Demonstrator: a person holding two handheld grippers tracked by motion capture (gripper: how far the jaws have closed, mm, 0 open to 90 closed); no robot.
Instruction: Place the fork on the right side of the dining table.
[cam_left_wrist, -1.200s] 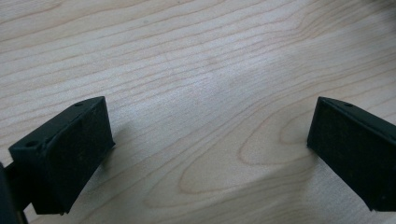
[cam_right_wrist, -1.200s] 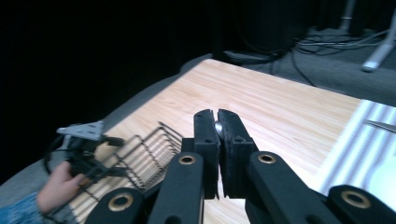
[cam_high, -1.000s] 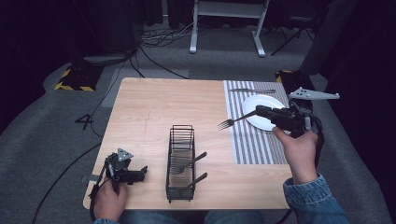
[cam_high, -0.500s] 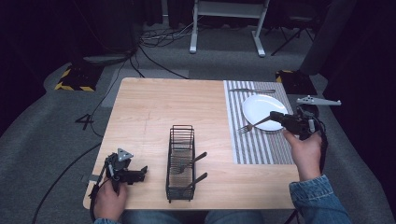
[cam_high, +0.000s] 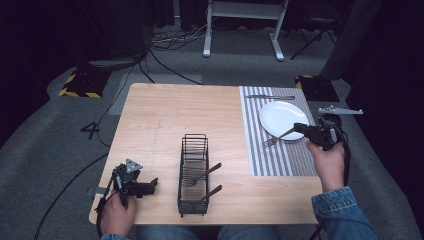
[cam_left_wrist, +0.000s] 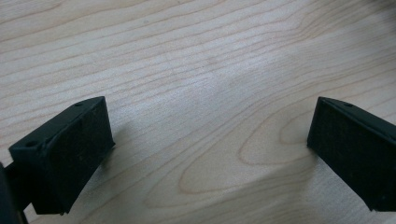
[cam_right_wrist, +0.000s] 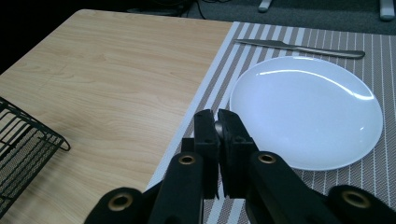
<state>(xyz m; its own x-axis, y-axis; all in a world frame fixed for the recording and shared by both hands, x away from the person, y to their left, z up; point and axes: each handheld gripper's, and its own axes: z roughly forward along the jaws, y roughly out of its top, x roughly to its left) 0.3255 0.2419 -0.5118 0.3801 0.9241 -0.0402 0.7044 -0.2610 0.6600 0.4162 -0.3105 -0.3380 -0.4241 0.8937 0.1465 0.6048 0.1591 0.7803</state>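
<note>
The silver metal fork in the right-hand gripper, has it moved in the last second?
Yes. The silver metal fork, clamped in the right gripper, has moved right toward the round white plate and dropped closer to the striped placemat.

Light wood worktop (cam_high: 165, 120). Striped placemat (cam_high: 255, 150) along its right side; white plate (cam_high: 280, 117) on it, knife (cam_high: 270, 96) lying beyond the plate. Black wire rack (cam_high: 194, 175) near the front edge, two utensils inside, handles sticking out right. Grey carpet floor (cam_high: 45, 145), cables (cam_high: 165, 42) behind.
</note>
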